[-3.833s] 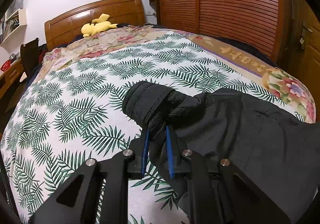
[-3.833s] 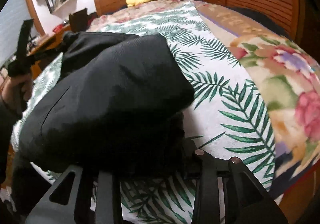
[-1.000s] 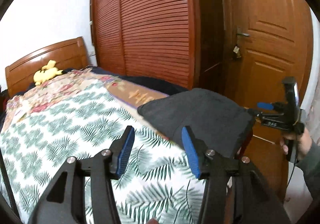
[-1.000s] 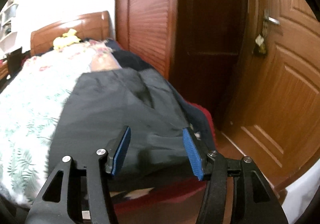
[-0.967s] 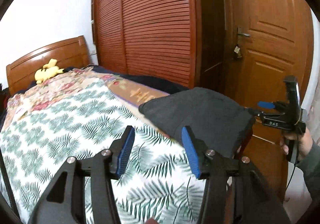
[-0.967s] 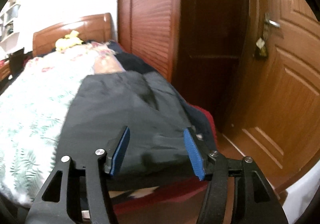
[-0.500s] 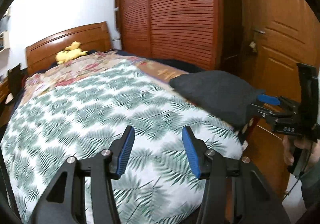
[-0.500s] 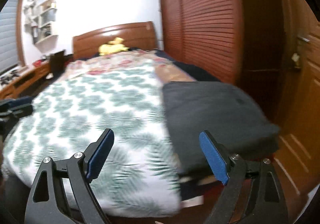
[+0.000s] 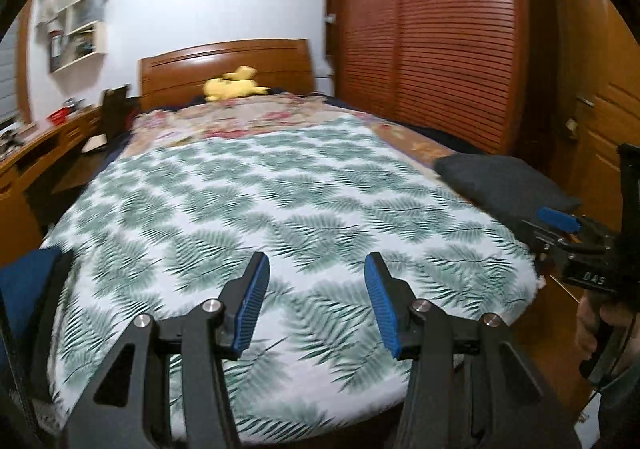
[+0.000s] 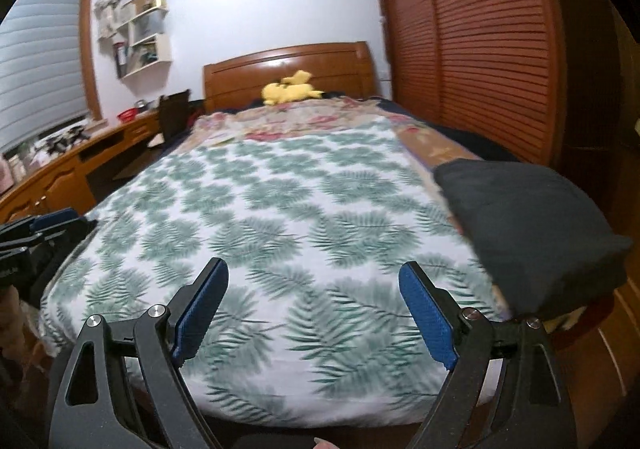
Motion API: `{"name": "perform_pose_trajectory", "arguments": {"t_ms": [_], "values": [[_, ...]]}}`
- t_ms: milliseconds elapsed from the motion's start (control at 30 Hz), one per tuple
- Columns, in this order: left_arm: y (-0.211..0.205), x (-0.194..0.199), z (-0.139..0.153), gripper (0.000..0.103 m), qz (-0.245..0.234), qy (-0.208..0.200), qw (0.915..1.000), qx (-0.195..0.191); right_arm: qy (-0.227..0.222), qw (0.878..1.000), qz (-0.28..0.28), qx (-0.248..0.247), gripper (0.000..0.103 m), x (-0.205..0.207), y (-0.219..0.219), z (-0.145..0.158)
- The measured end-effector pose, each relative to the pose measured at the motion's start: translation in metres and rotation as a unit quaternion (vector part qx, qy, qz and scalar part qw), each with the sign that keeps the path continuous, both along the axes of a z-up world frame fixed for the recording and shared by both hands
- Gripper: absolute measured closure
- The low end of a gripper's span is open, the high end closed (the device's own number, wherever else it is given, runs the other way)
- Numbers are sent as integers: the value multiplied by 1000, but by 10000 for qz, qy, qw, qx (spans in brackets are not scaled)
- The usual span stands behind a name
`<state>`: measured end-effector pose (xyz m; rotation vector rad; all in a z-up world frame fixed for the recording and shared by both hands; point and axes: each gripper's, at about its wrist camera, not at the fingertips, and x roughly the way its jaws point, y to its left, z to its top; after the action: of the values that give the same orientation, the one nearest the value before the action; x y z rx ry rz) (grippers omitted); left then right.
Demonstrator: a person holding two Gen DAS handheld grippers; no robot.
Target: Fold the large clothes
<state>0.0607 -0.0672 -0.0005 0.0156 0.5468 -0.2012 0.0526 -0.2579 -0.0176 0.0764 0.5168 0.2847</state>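
A folded dark grey garment lies on the front right corner of the bed and overhangs its edge a little; it also shows in the left wrist view as the dark garment. My left gripper is open over the fern-print sheet, nothing between its blue pads. My right gripper is open wide above the foot of the bed, left of the garment and apart from it. A hand holds the right gripper just beyond the garment's near edge. The left gripper shows at the bed's left corner.
A yellow plush toy lies by the wooden headboard. A desk runs along the left side. Louvred wardrobe doors and a wooden door stand close on the right. A dark blue shape fills the left edge.
Both views have swung left, from the garment and the door to the whole bed. The right jaws have spread wider. The garment lies still on the corner.
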Motion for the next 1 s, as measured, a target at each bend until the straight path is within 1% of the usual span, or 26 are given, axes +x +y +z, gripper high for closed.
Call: {"name": "perform_pose_trajectory", "arguments": {"t_ms": [167,367,500,633,1000], "values": [[42,-21,-1,54,606,-135,9981,63,-177,9990,403,65,14,-9,46,12],[82,-42,5,54,1068,-298,9938,-30,-410,9963,744,125,14,-22,84,26],[95,-56,10,54,1210,-425,9917,-98,-523,9943,910,201,14,-30,101,34],[100,-68,14,54,1265,-501,9906,-110,-645,9929,985,170,14,-37,111,39],[97,-78,16,54,1231,-559,9908,-101,-661,9923,1030,172,14,-42,112,40]]}}
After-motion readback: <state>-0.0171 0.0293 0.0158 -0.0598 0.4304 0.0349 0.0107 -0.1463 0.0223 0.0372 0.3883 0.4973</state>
